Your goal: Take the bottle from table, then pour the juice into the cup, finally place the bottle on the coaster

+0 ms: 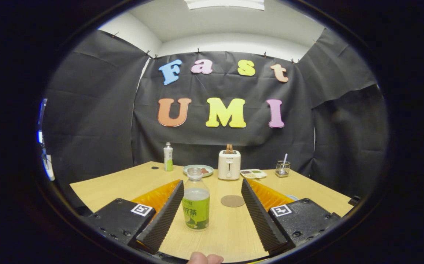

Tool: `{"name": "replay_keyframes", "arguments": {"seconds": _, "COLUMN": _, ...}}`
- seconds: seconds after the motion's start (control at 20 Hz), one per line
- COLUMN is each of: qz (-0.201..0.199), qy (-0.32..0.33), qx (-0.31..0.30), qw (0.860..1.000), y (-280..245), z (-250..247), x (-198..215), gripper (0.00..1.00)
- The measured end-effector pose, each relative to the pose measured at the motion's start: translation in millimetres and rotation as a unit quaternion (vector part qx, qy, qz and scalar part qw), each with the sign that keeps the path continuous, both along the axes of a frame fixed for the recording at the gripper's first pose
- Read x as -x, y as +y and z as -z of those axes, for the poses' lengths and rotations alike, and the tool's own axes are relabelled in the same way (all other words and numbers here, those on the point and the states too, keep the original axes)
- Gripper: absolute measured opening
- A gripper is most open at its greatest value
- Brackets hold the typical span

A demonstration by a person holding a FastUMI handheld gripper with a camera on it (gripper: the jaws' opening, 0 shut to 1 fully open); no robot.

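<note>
Gripper view: tool (212, 200) wide open, holding nothing. Bottle (196, 200) upright on bench (230, 231) between the fingers, nearer the left one, cap off. Coaster (232, 201) just beyond. Likely thin plastic, part-full, light, squashy: grip the labelled mid-body gently, keep it vertical.

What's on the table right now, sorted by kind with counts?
Bottles: 2, one between the open gripper fingers, one far back
Coaster: 1
Toaster: 1
Plates: 2
Glass holder: 1
Total: 7
</note>
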State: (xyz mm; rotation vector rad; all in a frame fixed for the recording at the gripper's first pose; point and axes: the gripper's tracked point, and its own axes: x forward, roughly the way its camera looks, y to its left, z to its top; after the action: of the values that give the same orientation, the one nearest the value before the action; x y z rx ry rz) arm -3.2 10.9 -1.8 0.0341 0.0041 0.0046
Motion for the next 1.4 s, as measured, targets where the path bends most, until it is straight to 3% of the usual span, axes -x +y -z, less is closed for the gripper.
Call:
{"name": "replay_keyframes", "arguments": {"seconds": 0.35, "qz": -0.010, "qy": 0.015, "qx": -0.002, "qw": 1.000, "y": 10, "z": 14, "x": -8, "gripper": 1.00}}
{"name": "replay_keyframes", "arguments": {"seconds": 1.0, "qz": -0.011, "qy": 0.107, "qx": 0.004, "qw": 0.994, "y": 32, "z": 91, "x": -60, "gripper": 1.00}}
{"name": "replay_keyframes", "arguments": {"seconds": 1.4, "qz": -0.010, "qy": 0.135, "qx": 0.010, "qw": 0.991, "y": 42, "z": 103, "x": -86, "gripper": 1.00}}
